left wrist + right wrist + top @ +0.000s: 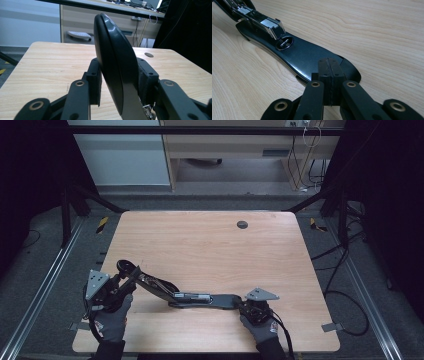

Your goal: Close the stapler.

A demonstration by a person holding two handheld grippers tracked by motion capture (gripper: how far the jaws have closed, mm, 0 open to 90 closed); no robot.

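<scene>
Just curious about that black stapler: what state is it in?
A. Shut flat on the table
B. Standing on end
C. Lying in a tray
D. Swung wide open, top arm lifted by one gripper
D: the left gripper holds the stapler's top arm raised, while the base lies flat on the table.

Light wooden tabletop (210, 245), rounded corners, dark grommet (242, 224) near far edge. Grey carpet floor (45, 255) around. Metal rails (35, 295) along both sides. Beyond: pale wooden desk (225, 145), white cabinet panel (120, 155), hanging cables (305, 155). Black curtains (385, 195) flanking. Dim lighting.
</scene>
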